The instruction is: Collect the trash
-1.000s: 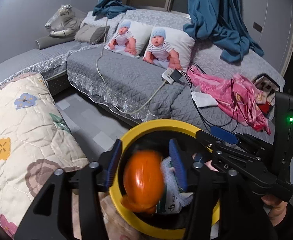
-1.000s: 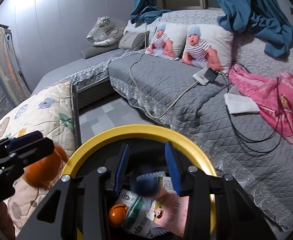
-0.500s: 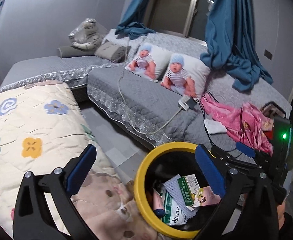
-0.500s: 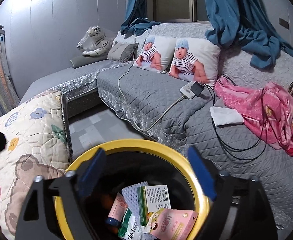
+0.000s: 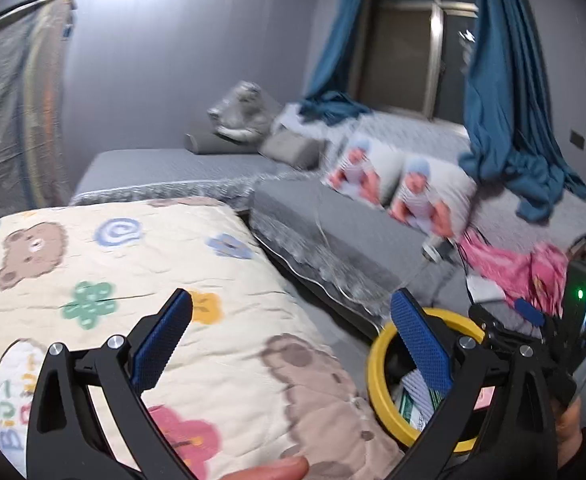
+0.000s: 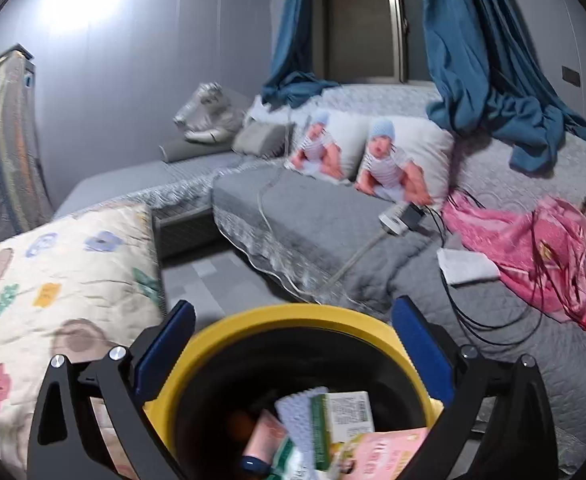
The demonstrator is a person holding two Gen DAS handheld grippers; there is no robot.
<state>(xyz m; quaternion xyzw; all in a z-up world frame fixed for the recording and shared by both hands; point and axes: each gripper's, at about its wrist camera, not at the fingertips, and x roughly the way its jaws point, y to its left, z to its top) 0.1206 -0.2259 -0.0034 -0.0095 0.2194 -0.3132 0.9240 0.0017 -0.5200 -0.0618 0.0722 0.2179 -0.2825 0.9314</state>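
Both tongs gape empty: the right tongs (image 6: 293,344) hang directly over the yellow-rimmed bin (image 6: 293,320) of wrappers, which lies right of the left tongs (image 5: 293,336) above the quilt's (image 5: 113,272) edge.

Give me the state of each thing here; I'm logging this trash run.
Left gripper: jaws open, holding nothing, over the quilt.
Right gripper: jaws open, empty, above the bin.
Bin: upright, partly filled with wrappers and a small box.
Curtains: drawn aside.
Pink cloth: crumpled on the sofa.
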